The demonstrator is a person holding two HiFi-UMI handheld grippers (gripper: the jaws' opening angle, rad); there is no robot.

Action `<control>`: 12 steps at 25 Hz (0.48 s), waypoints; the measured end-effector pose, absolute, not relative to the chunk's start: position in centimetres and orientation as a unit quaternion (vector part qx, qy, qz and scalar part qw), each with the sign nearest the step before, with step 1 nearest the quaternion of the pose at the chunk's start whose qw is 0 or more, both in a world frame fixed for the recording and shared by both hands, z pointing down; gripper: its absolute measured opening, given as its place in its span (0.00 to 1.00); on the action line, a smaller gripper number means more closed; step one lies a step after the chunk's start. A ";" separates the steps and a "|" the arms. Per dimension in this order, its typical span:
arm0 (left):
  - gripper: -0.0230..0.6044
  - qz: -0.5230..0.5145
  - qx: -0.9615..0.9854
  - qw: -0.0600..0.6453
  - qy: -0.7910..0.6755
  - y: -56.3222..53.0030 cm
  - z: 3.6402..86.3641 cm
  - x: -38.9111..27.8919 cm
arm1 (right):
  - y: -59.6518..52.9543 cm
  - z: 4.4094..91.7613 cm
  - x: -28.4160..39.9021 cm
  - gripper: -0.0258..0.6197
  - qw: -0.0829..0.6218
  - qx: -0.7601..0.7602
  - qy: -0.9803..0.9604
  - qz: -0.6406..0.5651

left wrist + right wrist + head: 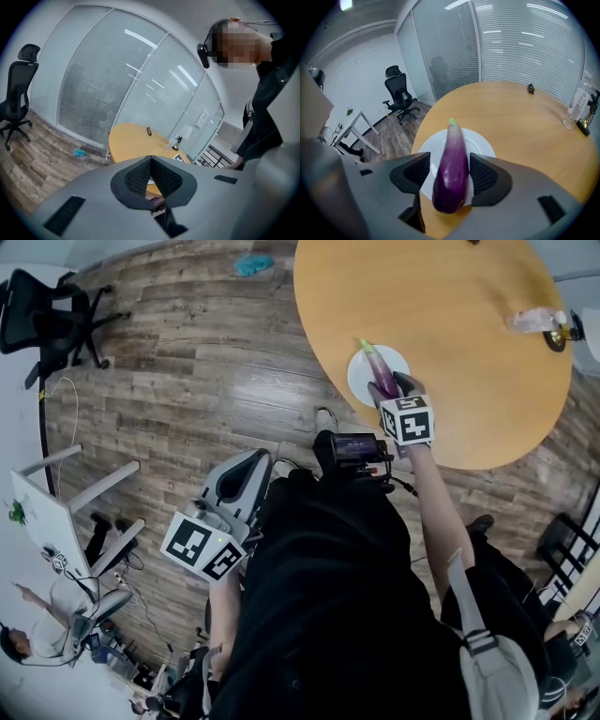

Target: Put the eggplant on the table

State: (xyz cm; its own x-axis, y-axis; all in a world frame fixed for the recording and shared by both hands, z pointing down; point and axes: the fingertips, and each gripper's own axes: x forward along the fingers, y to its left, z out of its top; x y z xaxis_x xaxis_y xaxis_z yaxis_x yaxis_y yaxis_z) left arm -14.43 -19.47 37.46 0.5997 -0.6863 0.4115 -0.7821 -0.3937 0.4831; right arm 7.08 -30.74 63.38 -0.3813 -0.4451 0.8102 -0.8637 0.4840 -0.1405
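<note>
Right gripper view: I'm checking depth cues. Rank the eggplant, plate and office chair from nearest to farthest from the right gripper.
1. Eggplant, between the open jaws.
2. Plate, right beneath it.
3. Office chair, far back on the left.

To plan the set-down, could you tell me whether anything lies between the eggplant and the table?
Yes: a white plate sits on the table under the eggplant, which is between the jaws of the right gripper.

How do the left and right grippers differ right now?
The left gripper has its jaws together and empty; the right gripper has them apart with the eggplant between. The left gripper is held away from the table; the right gripper is over the white plate on it. Both carry a marker cube.
</note>
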 end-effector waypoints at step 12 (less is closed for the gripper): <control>0.05 0.075 0.838 0.323 -0.433 -19.3 37.4 -13.5 | -30.6 63.1 7.9 0.43 0.355 0.428 -0.781 0.285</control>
State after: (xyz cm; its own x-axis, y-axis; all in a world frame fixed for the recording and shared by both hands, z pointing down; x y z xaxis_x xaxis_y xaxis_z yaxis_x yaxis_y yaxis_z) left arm -13.51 -19.26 37.36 0.6131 -0.6784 0.4048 -0.7747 -0.4160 0.4762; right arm 7.95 -30.61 63.06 -0.3808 -0.4666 0.7983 -0.8709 0.4711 -0.1401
